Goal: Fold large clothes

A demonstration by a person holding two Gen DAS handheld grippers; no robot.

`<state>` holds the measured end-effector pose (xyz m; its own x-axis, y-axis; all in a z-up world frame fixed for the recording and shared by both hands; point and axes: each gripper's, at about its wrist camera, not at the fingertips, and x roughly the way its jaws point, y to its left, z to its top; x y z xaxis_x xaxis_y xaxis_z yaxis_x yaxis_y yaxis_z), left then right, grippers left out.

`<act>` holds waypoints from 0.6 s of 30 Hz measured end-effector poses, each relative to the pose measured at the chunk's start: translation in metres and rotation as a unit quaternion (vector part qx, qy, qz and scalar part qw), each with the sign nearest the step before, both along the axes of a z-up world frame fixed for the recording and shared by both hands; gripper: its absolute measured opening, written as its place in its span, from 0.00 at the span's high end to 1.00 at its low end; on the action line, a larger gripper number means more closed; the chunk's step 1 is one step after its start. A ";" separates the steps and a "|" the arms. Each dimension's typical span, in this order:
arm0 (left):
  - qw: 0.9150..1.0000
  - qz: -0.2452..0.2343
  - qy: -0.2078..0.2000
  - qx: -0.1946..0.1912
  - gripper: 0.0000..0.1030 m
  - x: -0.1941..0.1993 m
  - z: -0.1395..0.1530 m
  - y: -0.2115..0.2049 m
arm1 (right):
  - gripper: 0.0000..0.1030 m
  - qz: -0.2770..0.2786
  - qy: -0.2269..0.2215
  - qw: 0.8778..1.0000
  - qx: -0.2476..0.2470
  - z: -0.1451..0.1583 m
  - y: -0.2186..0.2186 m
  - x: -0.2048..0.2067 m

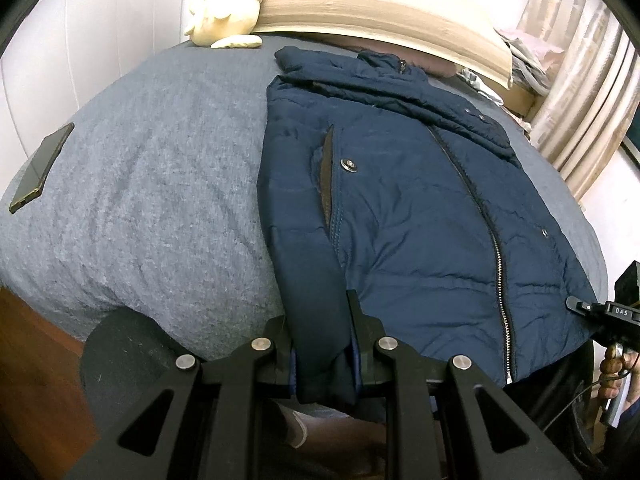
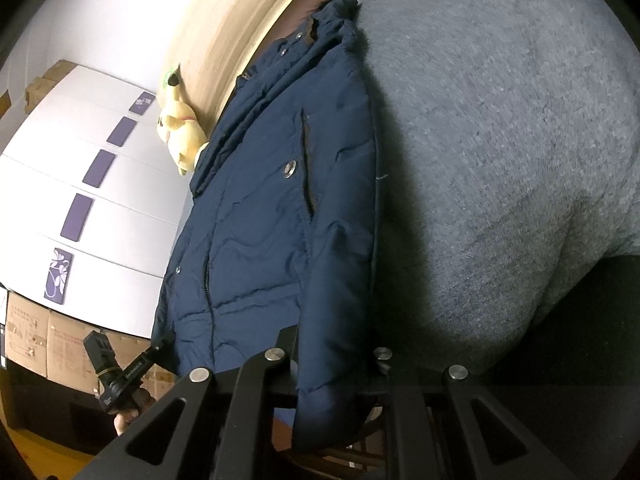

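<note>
A navy padded jacket [image 1: 400, 200] lies front up on a grey bed, zipper closed, hood toward the pillow. Its two sleeves run down the jacket's sides toward the near bed edge. My left gripper [image 1: 320, 328] is shut on the jacket's left sleeve [image 1: 308, 280] at the cuff end, over the bed edge. In the right wrist view the jacket [image 2: 256, 208] fills the centre, and my right gripper [image 2: 332, 356] is shut on the other sleeve [image 2: 340, 280] near its cuff. Each gripper's handle shows at the edge of the other's view.
A dark phone [image 1: 42, 168] lies on the grey blanket [image 1: 160, 160] at the far left. A yellow plush toy [image 1: 228, 4] and a beige pillow [image 1: 380, 4] sit at the bed's head. Curtains [image 1: 580, 92] hang at right. White wardrobe doors [image 2: 100, 184] and cardboard boxes [image 2: 36, 336] stand beyond.
</note>
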<state>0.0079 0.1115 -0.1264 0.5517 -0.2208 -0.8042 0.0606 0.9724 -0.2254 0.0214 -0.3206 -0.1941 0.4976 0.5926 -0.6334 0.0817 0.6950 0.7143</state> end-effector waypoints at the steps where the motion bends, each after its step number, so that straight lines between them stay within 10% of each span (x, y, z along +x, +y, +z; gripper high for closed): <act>1: 1.000 0.000 0.001 -0.001 0.81 0.000 -0.001 0.001 | 0.87 0.000 0.000 1.000 -0.001 0.001 0.002 0.000; 18: 1.000 -0.002 -0.005 0.010 0.80 -0.006 -0.009 -0.002 | 0.87 -0.002 -0.010 1.000 -0.012 -0.003 0.007 -0.003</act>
